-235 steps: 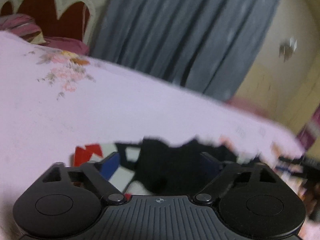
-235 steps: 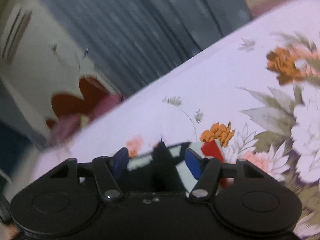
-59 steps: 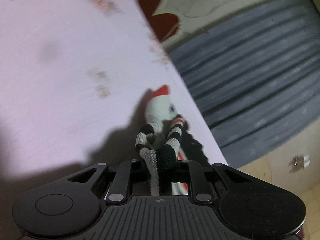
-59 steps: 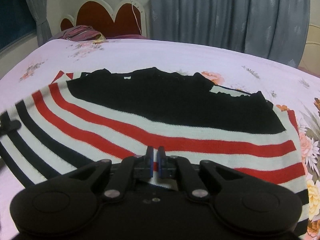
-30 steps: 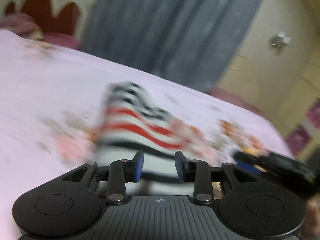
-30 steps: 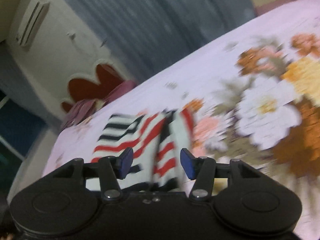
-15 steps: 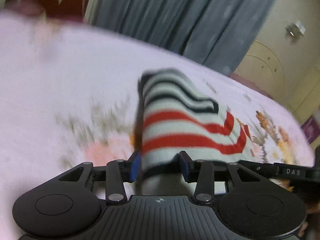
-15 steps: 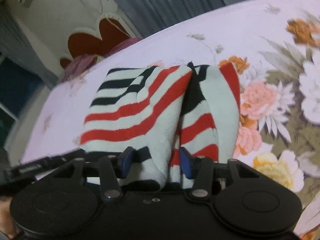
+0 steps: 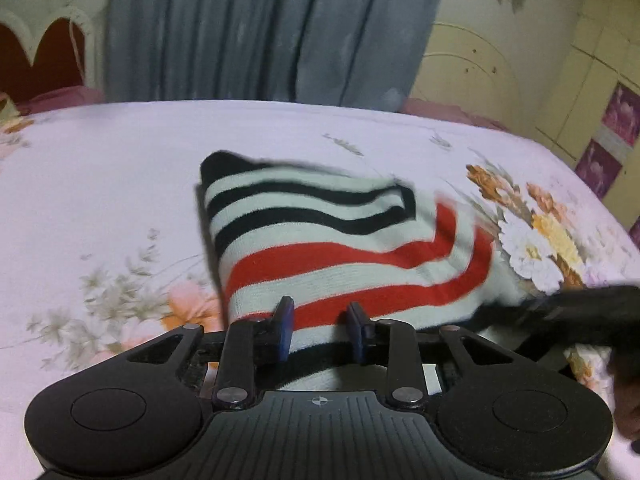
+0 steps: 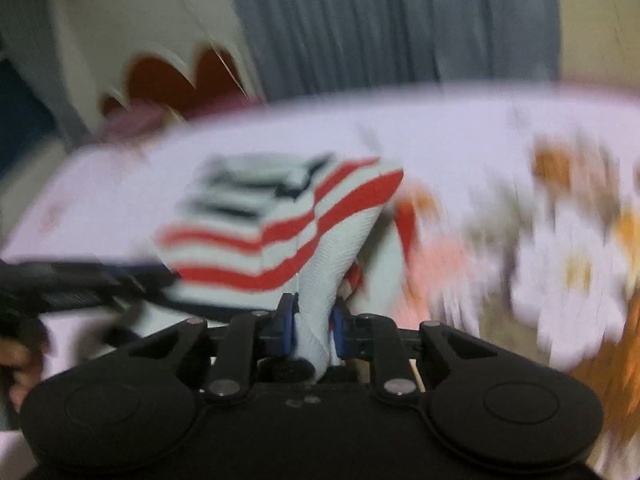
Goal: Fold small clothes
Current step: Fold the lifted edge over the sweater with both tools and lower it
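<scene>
The left hand-held gripper [image 9: 320,328] has just been closing; its blue pads bracket the near edge of a folded knit sweater with red, black and white stripes [image 9: 332,240], though whether they press it is unclear. The right hand-held gripper [image 10: 312,326], also just closing, is clamped on a pinched-up fold of the same sweater's near right corner. The garment lies on a bed with a pale lilac floral sheet [image 9: 100,184], about midway across it, beside the large printed flowers toward the bed's right edge. Beyond the far edge hang grey-blue pleated curtains [image 9: 272,28], with a scalloped white-and-red headboard [image 9: 48,48] at the far left corner.
</scene>
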